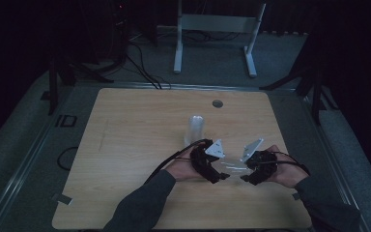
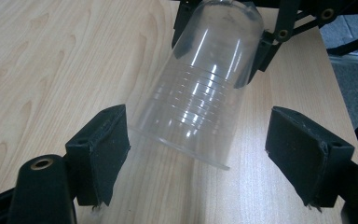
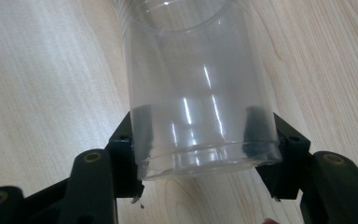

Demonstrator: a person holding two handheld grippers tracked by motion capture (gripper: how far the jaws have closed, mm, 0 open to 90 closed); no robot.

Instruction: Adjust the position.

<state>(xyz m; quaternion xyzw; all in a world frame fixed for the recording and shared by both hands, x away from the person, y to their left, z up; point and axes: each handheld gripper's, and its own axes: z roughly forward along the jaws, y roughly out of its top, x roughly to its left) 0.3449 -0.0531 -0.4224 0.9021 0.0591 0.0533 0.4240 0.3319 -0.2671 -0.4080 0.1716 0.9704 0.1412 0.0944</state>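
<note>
The one marking that reads as letters is a pair of dark outlined characters, seemingly "ID" (image 1: 65,120), on the grey floor strip just left of the light wooden table (image 1: 125,145), near its far left corner (the view is dim, so this reading is unsure). Neither the clear plastic cup (image 2: 200,93) nor the table carries any print.

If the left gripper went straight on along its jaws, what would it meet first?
Most likely the clear plastic cup: its open rim lies just ahead, between the left gripper pads, which stand apart from it. The right gripper clamps its base. Depth is uncertain.
</note>
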